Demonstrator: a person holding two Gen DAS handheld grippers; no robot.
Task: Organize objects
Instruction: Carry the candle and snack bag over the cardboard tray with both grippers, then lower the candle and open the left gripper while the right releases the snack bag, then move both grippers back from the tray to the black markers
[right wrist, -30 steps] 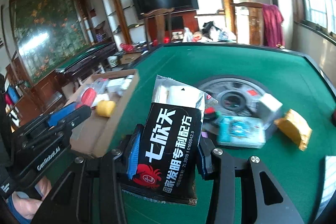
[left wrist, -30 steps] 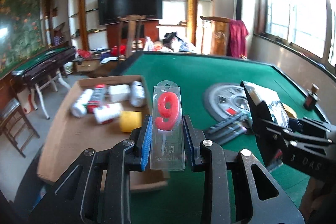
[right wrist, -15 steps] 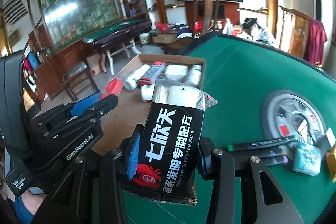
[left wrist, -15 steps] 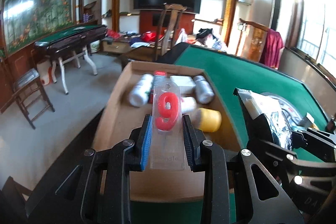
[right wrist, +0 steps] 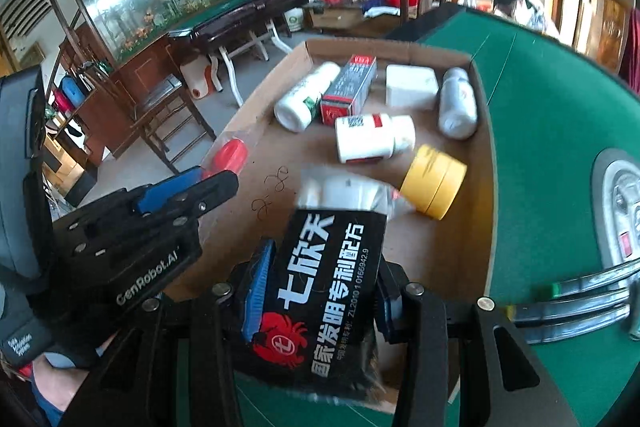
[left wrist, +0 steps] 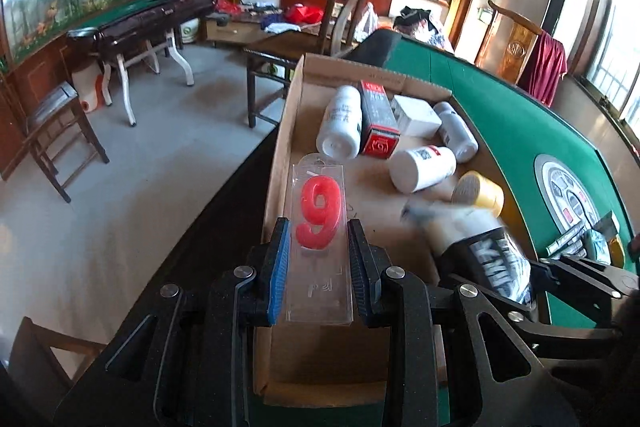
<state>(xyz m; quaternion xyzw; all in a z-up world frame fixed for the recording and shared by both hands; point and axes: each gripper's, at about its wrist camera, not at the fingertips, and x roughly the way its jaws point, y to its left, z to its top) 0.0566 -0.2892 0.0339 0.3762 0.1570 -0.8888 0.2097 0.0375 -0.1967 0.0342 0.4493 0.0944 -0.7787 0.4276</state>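
Observation:
My left gripper (left wrist: 318, 259) is shut on a clear pack holding a red "9" candle (left wrist: 319, 215), above the near left part of a shallow cardboard box (left wrist: 292, 107). My right gripper (right wrist: 320, 291) is shut on a black packet with white Chinese lettering (right wrist: 324, 267), held over the box's near edge (right wrist: 486, 227). The packet also shows blurred in the left wrist view (left wrist: 480, 255). The left gripper (right wrist: 176, 195) appears to the left in the right wrist view.
In the box lie white bottles (right wrist: 372, 139), a red and black carton (right wrist: 350, 87), a white box (right wrist: 412, 87) and a yellow round tin (right wrist: 434, 183). The box sits on a green felt table (right wrist: 552, 107) with a round centre panel (left wrist: 568, 195) and grey bars (right wrist: 576, 299). Chairs stand left.
Both grippers have swung left from over the table's centre to over the cardboard box and moved closer to it. Each still holds its item.

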